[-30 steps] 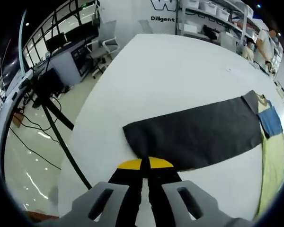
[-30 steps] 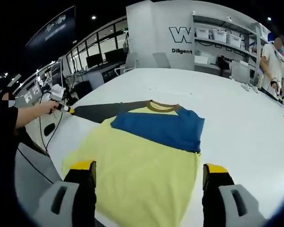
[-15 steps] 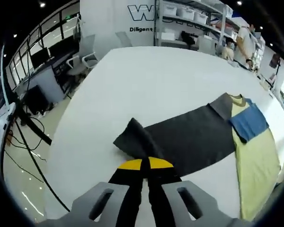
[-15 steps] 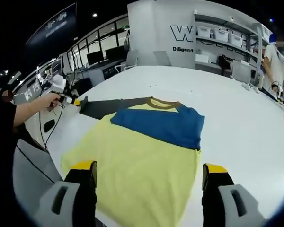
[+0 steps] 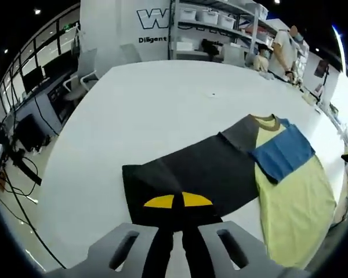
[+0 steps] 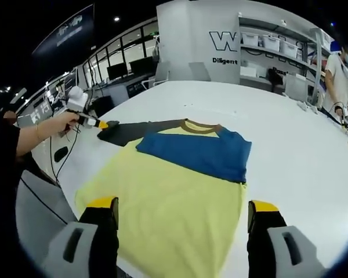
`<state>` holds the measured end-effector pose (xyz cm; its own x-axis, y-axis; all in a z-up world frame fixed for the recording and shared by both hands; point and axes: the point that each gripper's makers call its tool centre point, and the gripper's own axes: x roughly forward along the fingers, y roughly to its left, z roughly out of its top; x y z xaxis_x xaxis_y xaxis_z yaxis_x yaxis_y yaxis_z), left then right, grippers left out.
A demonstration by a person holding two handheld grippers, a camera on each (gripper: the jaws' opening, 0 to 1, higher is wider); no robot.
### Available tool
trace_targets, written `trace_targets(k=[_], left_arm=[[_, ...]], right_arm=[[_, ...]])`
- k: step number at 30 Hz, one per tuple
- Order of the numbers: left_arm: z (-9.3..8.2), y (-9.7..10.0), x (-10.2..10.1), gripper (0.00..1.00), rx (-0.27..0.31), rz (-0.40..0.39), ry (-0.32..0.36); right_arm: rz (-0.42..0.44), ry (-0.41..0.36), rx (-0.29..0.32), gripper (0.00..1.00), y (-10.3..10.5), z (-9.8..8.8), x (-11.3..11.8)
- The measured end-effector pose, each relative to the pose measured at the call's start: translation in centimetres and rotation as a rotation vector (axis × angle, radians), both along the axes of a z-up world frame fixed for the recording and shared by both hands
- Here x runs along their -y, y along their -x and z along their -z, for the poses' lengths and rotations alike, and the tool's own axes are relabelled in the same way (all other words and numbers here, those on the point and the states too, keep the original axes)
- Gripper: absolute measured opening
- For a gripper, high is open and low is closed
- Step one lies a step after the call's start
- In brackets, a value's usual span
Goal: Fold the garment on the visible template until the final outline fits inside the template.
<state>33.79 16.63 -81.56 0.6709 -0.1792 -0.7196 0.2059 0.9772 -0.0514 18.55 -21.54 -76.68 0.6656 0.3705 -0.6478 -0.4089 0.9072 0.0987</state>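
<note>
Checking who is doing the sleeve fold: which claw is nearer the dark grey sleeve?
Left. The left claw is shut on the dark grey sleeve at its cuff end. The right claw is open, over the shirt's yellow hem, far from that sleeve.

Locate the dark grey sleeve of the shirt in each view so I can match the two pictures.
Left gripper view: the dark grey sleeve fills the lower centre, its cuff end pinched in the left gripper.
Right gripper view: the sleeve lies at upper left, running from the left gripper to the shirt.
Shared landmark: the folded blue sleeve across the yellow shirt body.
</note>
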Motion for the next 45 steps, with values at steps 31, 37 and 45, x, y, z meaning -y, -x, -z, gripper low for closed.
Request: trace_targets(k=[31,37,45], left_arm=[[-5.7,-2.0,16.3,0.03,0.101,0.239,0.173],[-5.8,-1.8,20.3,0.03,0.099,0.283,0.218],[-5.9,-1.7,22.7,0.03,0.105,0.310,0.239]], right_arm=[[-0.027,-0.022,0.013,0.99,0.3,-0.7,-0.4],[-0.019,-0.030,0.013,0.99,0.7,-0.7,-0.2],[-0.017,-0.034,0.010,0.99,1.0,-0.6,-0.1]])
